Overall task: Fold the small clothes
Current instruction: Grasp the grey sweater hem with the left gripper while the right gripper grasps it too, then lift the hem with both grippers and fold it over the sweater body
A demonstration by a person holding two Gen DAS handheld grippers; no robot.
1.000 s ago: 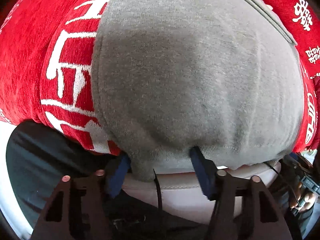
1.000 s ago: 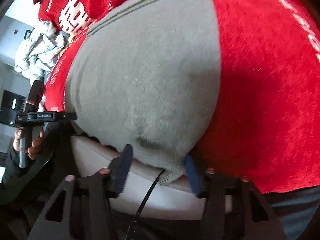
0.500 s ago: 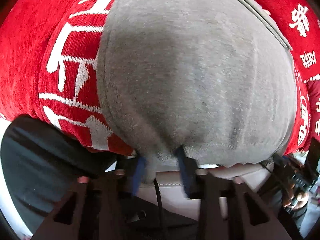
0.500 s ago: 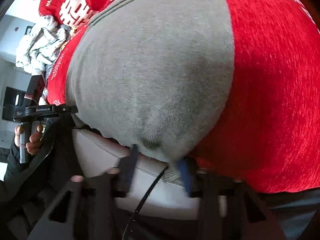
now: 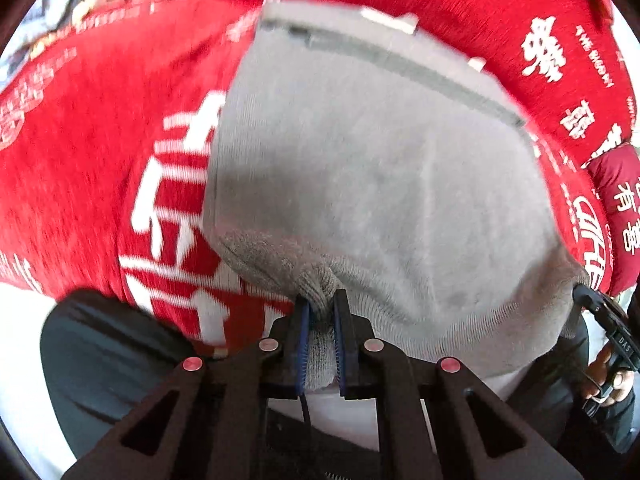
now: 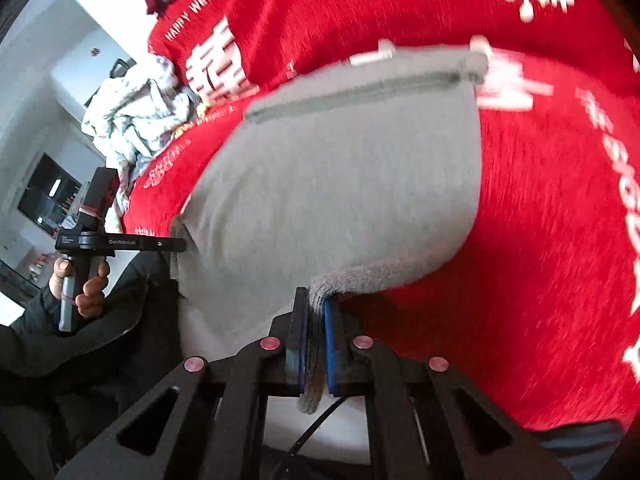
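A small grey knit garment [image 5: 380, 184] lies spread on a red cloth with white characters [image 5: 80, 168]; it also shows in the right wrist view [image 6: 340, 184]. My left gripper [image 5: 320, 312] is shut on the garment's near left hem corner. My right gripper [image 6: 316, 312] is shut on the near right hem corner, and a bit of hem hangs below the pads. The near edge is lifted off the red cloth. The garment's far band with a darker stripe [image 6: 360, 88] lies flat.
A pile of light crumpled clothes [image 6: 132, 120] sits at the far left of the red cloth [image 6: 560, 200]. A white padded edge [image 5: 352, 420] and the person's dark clothing [image 5: 104, 360] are just below the grippers. The other hand and gripper handle show in the right wrist view [image 6: 84, 248].
Both grippers went from open around the near hem to shut on it. They have lifted the hem, and the views have pulled back from the garment.
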